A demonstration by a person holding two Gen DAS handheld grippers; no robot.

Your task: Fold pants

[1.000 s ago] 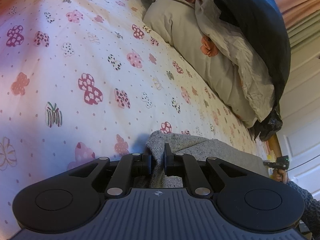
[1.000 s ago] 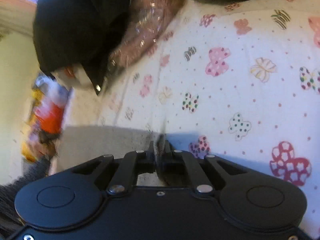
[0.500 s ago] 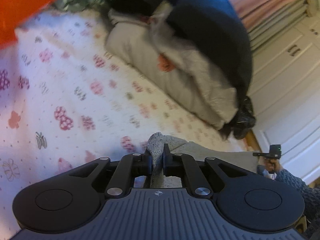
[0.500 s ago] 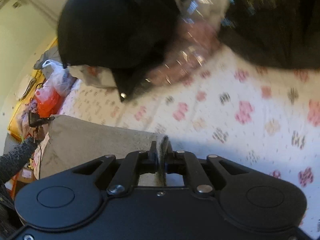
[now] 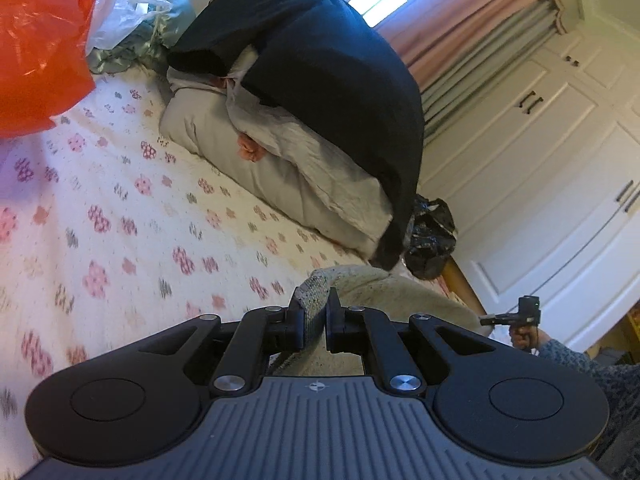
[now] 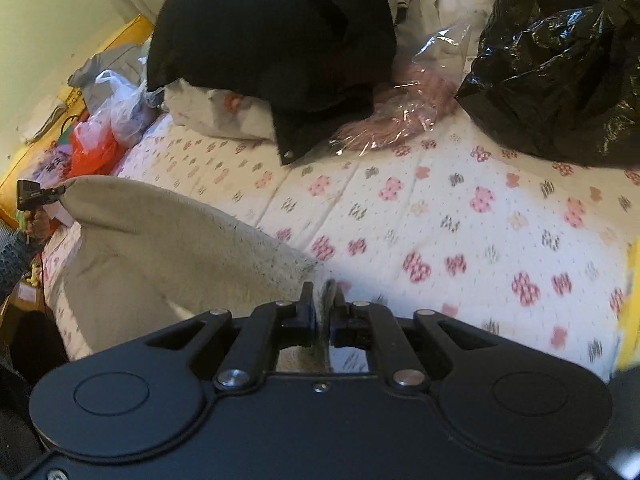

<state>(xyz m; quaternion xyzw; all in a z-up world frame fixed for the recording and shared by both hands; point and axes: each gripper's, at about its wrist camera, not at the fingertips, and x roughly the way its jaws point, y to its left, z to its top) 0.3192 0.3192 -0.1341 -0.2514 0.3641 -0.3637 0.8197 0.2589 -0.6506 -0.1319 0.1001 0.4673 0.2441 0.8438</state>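
Note:
The pants (image 6: 160,252) are grey knit with a pale fleecy inside. They hang stretched between my two grippers, lifted above the bed. My left gripper (image 5: 314,308) is shut on one corner of the pants (image 5: 384,292). My right gripper (image 6: 325,300) is shut on the other corner. In the left wrist view the right gripper (image 5: 516,316) shows far right at the cloth's other end. In the right wrist view the left gripper (image 6: 32,196) shows far left, holding the far corner. The lower part of the pants is hidden behind the gripper bodies.
The bed sheet (image 5: 120,208) is white with pink butterflies. A pillow stack (image 5: 280,168) under a black garment (image 5: 340,80) lies along the far side. An orange bag (image 5: 36,48) and a black bag (image 6: 560,68) sit at the bed's ends. White wardrobe doors (image 5: 560,160) stand beyond.
Both grippers have risen from the sheet and tilted up, lifting the pants with them. The views now look across the bed to the pillows and bags. Both stay shut on the cloth.

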